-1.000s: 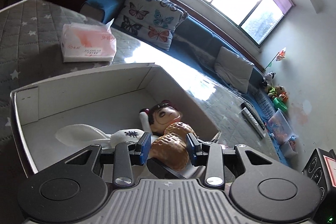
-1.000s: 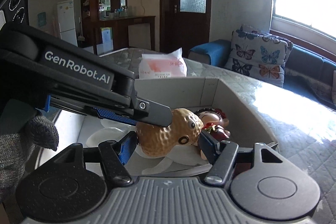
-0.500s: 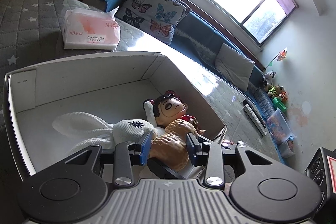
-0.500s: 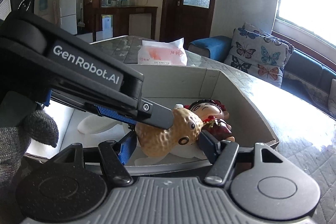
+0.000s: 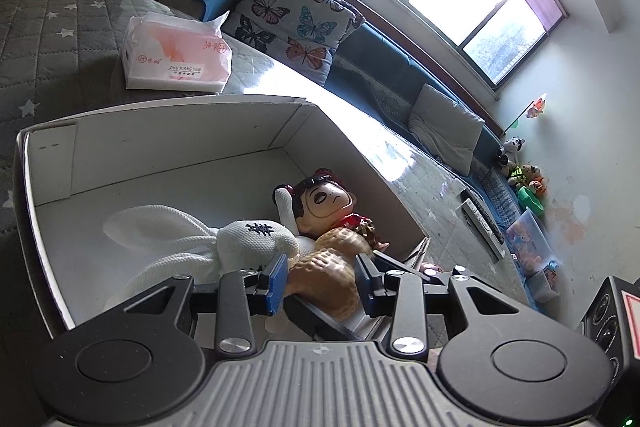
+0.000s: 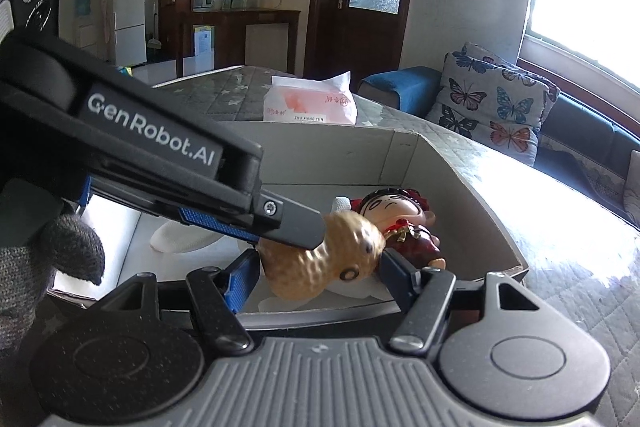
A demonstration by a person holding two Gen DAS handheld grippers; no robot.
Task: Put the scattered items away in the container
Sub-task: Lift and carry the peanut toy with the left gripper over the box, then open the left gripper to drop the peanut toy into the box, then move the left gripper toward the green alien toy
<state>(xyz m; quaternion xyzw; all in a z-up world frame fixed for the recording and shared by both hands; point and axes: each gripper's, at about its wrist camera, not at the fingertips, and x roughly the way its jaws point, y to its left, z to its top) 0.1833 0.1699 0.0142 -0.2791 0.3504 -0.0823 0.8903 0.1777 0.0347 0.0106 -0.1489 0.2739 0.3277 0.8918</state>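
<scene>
Two grippers meet on one thing, and both are mine. In the left wrist view my left gripper (image 5: 322,277) has its blue pads set narrow against either side of the peanut toy (image 5: 332,287), so I hold it there. The toy hangs over the near end of the open white box (image 5: 180,147), toward that view's 6 o'clock.

My right gripper (image 6: 316,279) reaches in from the other side. Its fingers stand about half apart with the same peanut toy between them. The finger at 3 o'clock of the toy looks to touch its eyed end. At 9 o'clock I see a sliver of space before the blue pad, so I cannot tell whether this gripper presses or only brackets the toy. In the right wrist view one left finger (image 6: 296,223) slants in from 10 o'clock and lies across the top of the peanut.

Inside the box a doll (image 5: 324,203) with dark hair lies face up at 12 o'clock of the peanut, touching it. A white plush rabbit (image 5: 248,239) sprawls at 10 o'clock, its ears trailing toward 9. Beyond the box's far wall, at 11 o'clock, a pink tissue pack (image 5: 176,59) sits on the starred grey table cover (image 5: 48,19). A grey gloved hand (image 6: 60,259) shows at 8 o'clock in the right view.
</scene>
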